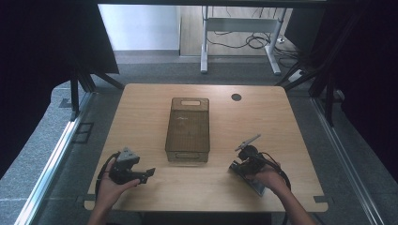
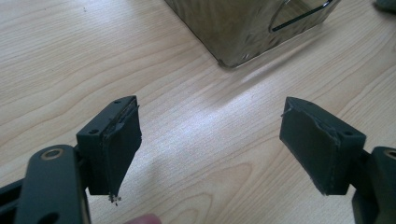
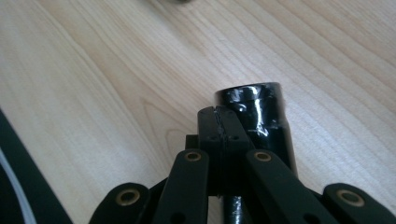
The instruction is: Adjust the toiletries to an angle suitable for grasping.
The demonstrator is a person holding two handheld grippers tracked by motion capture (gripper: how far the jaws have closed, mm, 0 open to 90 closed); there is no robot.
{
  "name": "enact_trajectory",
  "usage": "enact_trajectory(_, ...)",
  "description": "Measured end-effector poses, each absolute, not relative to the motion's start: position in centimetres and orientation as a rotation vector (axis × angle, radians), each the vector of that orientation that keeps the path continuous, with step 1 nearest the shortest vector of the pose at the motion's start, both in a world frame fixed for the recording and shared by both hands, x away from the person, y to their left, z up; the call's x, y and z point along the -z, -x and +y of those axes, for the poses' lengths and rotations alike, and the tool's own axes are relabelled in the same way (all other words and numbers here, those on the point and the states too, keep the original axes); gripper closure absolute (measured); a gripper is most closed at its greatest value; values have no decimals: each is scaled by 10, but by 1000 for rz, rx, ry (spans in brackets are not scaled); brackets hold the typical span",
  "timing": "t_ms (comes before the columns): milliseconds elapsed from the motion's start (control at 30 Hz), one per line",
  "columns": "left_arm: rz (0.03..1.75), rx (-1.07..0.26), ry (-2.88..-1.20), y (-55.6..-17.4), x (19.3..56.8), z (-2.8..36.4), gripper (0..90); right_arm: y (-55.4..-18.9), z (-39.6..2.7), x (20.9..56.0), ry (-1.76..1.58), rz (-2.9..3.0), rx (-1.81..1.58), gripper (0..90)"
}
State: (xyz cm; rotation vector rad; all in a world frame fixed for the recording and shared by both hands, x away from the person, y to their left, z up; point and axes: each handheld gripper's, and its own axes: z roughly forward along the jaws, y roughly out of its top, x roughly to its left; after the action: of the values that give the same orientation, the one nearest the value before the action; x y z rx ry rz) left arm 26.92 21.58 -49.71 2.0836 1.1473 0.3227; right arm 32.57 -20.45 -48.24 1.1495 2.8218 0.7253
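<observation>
My left gripper rests low over the wooden table at the front left, held in a hand. In the left gripper view its two black pads stand wide apart, so the left gripper is open with bare wood between them. A tinted see-through box lies mid-table, and its near corner shows ahead of the left jaws. At the front right a hand holds my right gripper. Its pads meet, so the right gripper is shut. A glossy black cylinder lies right beside its tips.
A thin grey rod sticks up and to the right just beyond the right gripper. A round black hole sits in the table's far right part. Dark curtains and frame legs flank the table; a desk frame stands behind.
</observation>
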Motion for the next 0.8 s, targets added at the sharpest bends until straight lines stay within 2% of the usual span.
enact_trajectory(233, 1140, -324, -2085, -269, 496, 215, 208, -329, -202, 482, -1159, 2813, -719, 885)
enact_trajectory(500, 1140, -327, -2082, -268, 495, 215, 208, -317, -207, 465, -1120, 2764, -820, 822)
enact_trajectory(733, 1138, -325, -2085, -268, 496, 214, 208, -313, -218, 459, -1131, 2711, -849, 681)
enact_trajectory(800, 1140, -326, -2084, -269, 496, 214, 208, -313, -221, 460, -1149, 2683, -844, 610)
